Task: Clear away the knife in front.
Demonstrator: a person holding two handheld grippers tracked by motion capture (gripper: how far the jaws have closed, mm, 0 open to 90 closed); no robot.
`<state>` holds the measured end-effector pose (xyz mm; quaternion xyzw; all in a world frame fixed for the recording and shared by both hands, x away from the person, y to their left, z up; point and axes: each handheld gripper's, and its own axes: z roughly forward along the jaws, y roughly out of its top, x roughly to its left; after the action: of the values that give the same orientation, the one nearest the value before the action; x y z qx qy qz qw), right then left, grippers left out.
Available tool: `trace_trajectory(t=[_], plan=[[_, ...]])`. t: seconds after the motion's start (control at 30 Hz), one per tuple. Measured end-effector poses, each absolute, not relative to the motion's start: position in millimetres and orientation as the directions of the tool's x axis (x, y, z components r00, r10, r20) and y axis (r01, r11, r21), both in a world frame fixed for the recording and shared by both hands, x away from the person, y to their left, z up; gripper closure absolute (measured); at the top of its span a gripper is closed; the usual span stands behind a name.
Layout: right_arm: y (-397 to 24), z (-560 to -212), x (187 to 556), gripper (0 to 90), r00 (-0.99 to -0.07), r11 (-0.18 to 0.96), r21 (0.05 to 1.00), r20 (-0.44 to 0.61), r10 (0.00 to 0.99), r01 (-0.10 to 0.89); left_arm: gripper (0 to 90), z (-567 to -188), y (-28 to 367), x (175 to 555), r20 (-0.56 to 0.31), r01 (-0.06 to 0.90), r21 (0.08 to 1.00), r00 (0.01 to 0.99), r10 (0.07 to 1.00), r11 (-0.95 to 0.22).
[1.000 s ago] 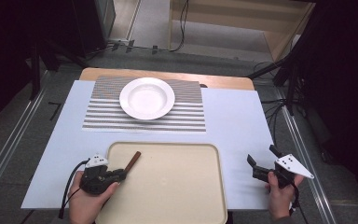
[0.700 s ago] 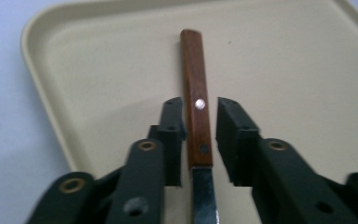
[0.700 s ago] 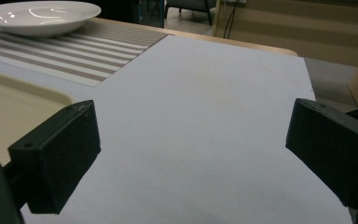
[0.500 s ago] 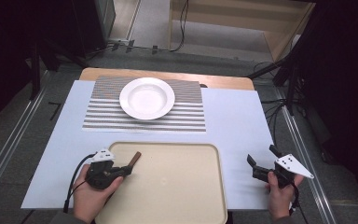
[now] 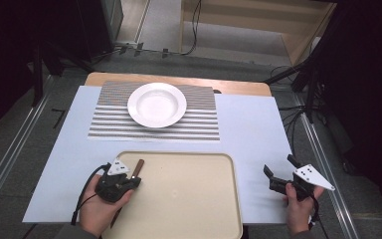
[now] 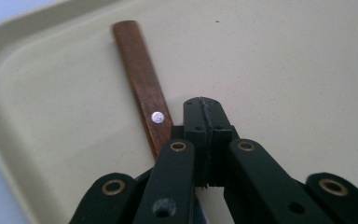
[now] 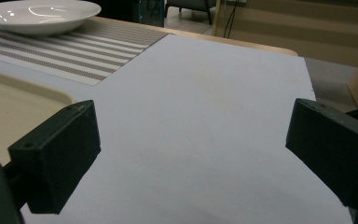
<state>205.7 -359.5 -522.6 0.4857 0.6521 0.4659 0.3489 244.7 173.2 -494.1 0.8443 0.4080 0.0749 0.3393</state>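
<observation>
While the beige tray [image 5: 189, 199] at the tabletop's near edge holds a brown wooden handle [image 6: 142, 84] by its left rim, the white plate [image 5: 156, 104] on the striped mat [image 5: 199, 127] beyond is bare. Its far end is hidden under the left claw [image 6: 205, 112], so what the handle belongs to stays unclear. Those jaws have just closed, tips pressed together beside the handle. Off the tray's right, the right claw [image 5: 278, 172] hangs wide open, unmoved.
</observation>
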Motion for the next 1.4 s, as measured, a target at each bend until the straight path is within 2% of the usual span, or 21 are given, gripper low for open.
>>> trace_trajectory(t=[0.73,1.03,1.07,1.13,1.17,1.2,1.23,1.27,1.3,1.4], plan=[[-359,-523,206,1.7,-0.282,0.095,0.945,-0.004,0.96,0.311,90.0,-494,210,249,-0.16,0.661,0.646,0.607,0.778,-0.383],[-359,-523,206,1.7,-0.28,0.094,0.945,-0.003,0.96,0.312,89.6,-496,213,249,-0.17,0.643,0.667,0.623,0.763,-0.376],[-359,-523,206,1.7,-0.28,0.095,0.945,-0.004,0.96,0.312,86.9,-497,214,248,-0.171,0.629,0.681,0.634,0.754,-0.374],[-359,-523,206,1.7,-0.28,0.094,0.945,-0.003,0.96,0.312,76.1,-497,216,248,-0.172,0.609,0.708,0.64,0.749,-0.357],[-359,-523,206,1.7,-0.28,0.094,0.945,-0.003,0.96,0.312,76.1,-496,217,247,-0.187,0.604,0.721,0.643,0.743,-0.341],[-359,-523,206,1.7,-0.28,0.094,0.946,-0.003,0.96,0.312,72.4,-495,219,248,-0.196,0.594,0.737,0.644,0.74,-0.322],[-359,-523,206,1.7,-0.28,0.093,0.945,-0.002,0.96,0.312,67.6,-493,220,247,-0.2,0.59,0.745,0.643,0.74,-0.311],[-359,-523,206,1.7,-0.28,0.094,0.945,-0.003,0.96,0.312,58.0,-492,222,247,-0.205,0.58,0.758,0.646,0.735,-0.298],[-359,-523,206,1.7,-0.28,0.094,0.945,-0.003,0.96,0.312,58.0,-490,223,247,-0.208,0.569,0.773,0.645,0.735,-0.281],[-359,-523,206,1.7,-0.279,0.093,0.945,-0.002,0.96,0.313,42.8,-486,227,246,-0.213,0.548,0.801,0.637,0.741,-0.242]])
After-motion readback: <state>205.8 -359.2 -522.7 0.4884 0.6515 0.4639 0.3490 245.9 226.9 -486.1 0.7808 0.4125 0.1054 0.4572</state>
